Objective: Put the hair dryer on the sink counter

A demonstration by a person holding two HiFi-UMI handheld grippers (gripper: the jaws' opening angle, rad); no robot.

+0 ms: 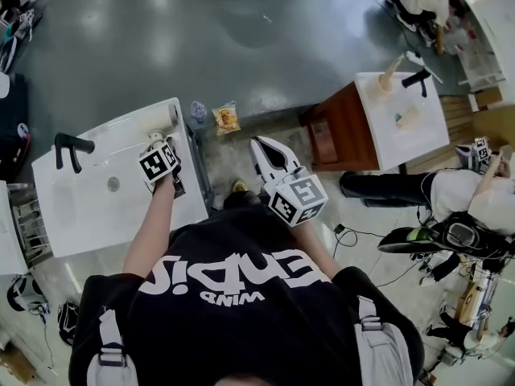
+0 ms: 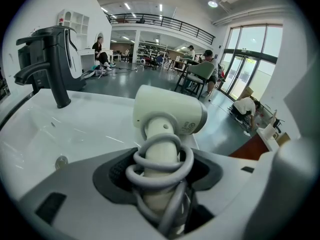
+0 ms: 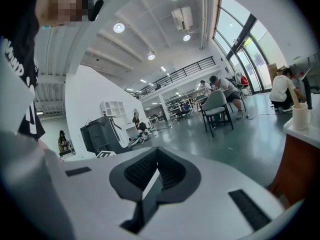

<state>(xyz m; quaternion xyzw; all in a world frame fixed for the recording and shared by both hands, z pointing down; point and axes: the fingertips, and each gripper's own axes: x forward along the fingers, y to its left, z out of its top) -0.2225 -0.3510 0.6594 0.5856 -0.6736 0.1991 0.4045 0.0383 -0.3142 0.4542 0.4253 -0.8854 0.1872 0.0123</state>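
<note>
A cream hair dryer (image 2: pixel 169 115) stands with its grey cord coiled round the handle (image 2: pixel 160 165). My left gripper (image 2: pixel 159 176) is shut on that handle. In the head view the dryer's barrel (image 1: pixel 158 119) is over the far right corner of the white sink counter (image 1: pixel 88 207), with the left gripper (image 1: pixel 158 141) just behind it. I cannot tell whether the dryer touches the counter. A black faucet (image 1: pixel 71 147) (image 2: pixel 50 59) stands at the basin's far side. My right gripper (image 1: pixel 257 145) (image 3: pixel 156 169) hangs off the counter's right, over the floor, shut on nothing.
The basin's drain (image 2: pixel 61 161) lies left of the dryer. A snack packet (image 1: pixel 226 117) and a bottle (image 1: pixel 198 111) lie on the floor beyond the counter. A second sink counter (image 1: pixel 422 131) on a wooden cabinet stands at the right, with a crouching person (image 1: pixel 467 195) beside it.
</note>
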